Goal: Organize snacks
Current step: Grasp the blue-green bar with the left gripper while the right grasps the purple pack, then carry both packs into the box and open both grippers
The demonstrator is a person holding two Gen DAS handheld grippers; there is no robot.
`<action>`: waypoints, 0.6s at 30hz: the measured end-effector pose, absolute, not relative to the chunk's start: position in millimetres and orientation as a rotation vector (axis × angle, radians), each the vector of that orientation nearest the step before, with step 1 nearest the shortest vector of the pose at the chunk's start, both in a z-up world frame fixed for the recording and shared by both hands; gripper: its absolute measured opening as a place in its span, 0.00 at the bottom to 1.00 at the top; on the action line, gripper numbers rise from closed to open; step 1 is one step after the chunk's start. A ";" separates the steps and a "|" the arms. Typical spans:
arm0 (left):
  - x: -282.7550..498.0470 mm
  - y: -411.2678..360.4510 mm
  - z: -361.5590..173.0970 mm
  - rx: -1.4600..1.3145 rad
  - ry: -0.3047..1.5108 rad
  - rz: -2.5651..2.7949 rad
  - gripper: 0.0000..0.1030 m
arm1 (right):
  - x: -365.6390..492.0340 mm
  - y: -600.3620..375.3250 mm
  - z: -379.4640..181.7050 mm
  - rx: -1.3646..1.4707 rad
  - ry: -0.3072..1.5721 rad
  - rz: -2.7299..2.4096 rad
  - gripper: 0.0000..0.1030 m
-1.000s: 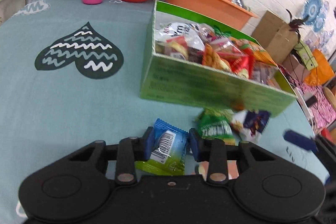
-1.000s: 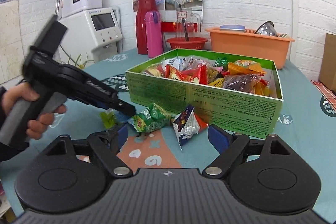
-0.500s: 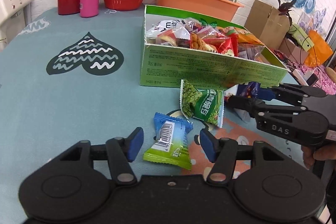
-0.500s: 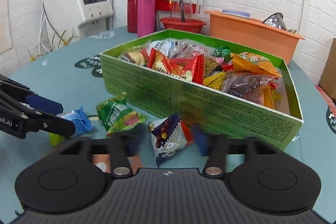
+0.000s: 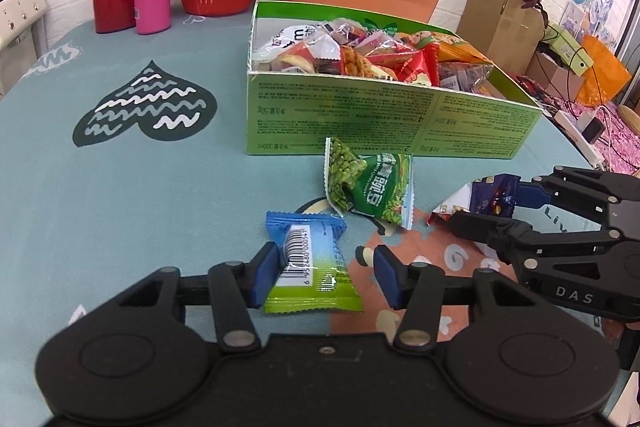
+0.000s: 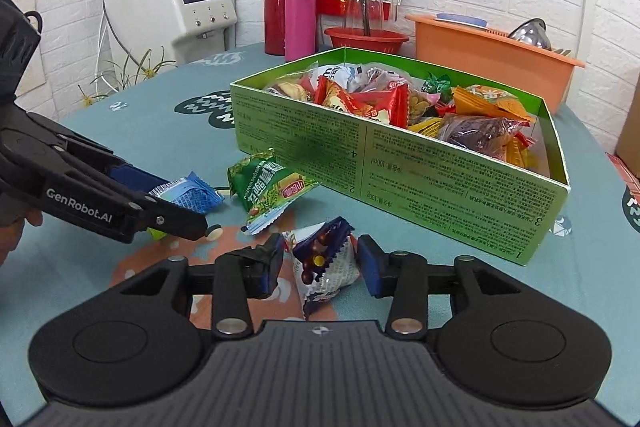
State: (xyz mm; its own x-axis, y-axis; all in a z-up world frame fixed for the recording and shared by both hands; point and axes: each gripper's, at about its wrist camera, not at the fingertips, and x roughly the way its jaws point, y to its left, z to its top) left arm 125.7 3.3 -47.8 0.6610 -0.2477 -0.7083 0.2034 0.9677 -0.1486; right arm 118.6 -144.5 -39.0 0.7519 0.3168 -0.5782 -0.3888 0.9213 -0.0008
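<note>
the left claw [image 5: 324, 273] is spread, its pads on both sides of the blue packet [image 5: 310, 261], which lies flat on the counter [image 5: 120, 207]. the left pad seems to touch the wrapper; the right pad is apart from it. the right claw [image 6: 320, 267] is spread too, around the dark packet [image 6: 324, 267], with its left pad close to the wrapper and the right one a little away. nothing is pinched yet.

taking the green box [image 6: 400, 163] as landmark: all three loose snacks lie in front of its printed long wall. the pea packet [image 5: 366, 187] is nearest, one end almost against the wall. the blue packet is further out from the box, and the dark packet is beside the pea packet, toward the box's right end. the box is already heaped with snacks.

what could go wrong, i think: the blue packet is off-centre between the pads, so closing may push it sideways or catch only the crimped edge, and it may slip out during the lift. the dark packet is puffy and stands tilted, so it may squirt out or turn. the two claws are near each other and could collide when both go to the box. a packet dropped on the full heap may slide over the low wall.
</note>
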 end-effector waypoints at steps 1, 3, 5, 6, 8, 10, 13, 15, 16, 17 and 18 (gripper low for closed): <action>125.8 3.4 -47.5 -0.061 0.810 -0.253 0.84 | 119.0 -144.1 -39.6 -0.121 0.609 0.383 0.74; 126.0 2.5 -47.5 -0.050 0.806 -0.242 0.74 | 117.7 -143.4 -41.1 -0.119 0.608 0.381 0.75; 126.2 2.0 -47.9 -0.044 0.800 -0.231 0.67 | 116.7 -144.6 -42.6 -0.122 0.607 0.373 0.64; 126.1 2.7 -47.9 -0.055 0.801 -0.231 0.65 | 116.1 -145.2 -43.0 -0.122 0.604 0.373 0.61; 124.9 4.3 -47.2 -0.083 0.804 -0.241 0.62 | 115.7 -148.0 -42.4 -0.111 0.602 0.378 0.58; 120.7 6.3 -41.8 -0.122 0.802 -0.263 0.61 | 113.1 -149.7 -38.9 -0.095 0.599 0.383 0.55; 115.4 7.7 -21.2 -0.148 0.757 -0.305 0.61 | 106.5 -152.6 -22.3 -0.071 0.555 0.417 0.53; 116.5 5.8 -0.1 -0.145 0.703 -0.324 0.61 | 105.1 -153.7 -6.4 -0.072 0.506 0.433 0.52; 118.2 4.8 10.1 -0.150 0.679 -0.333 0.61 | 105.1 -153.7 1.8 -0.076 0.479 0.432 0.52; 120.5 4.2 18.9 -0.157 0.659 -0.342 0.61 | 107.7 -154.1 11.3 -0.080 0.452 0.430 0.53; 123.9 2.4 29.4 -0.166 0.634 -0.353 0.61 | 109.6 -154.4 18.4 -0.082 0.431 0.429 0.53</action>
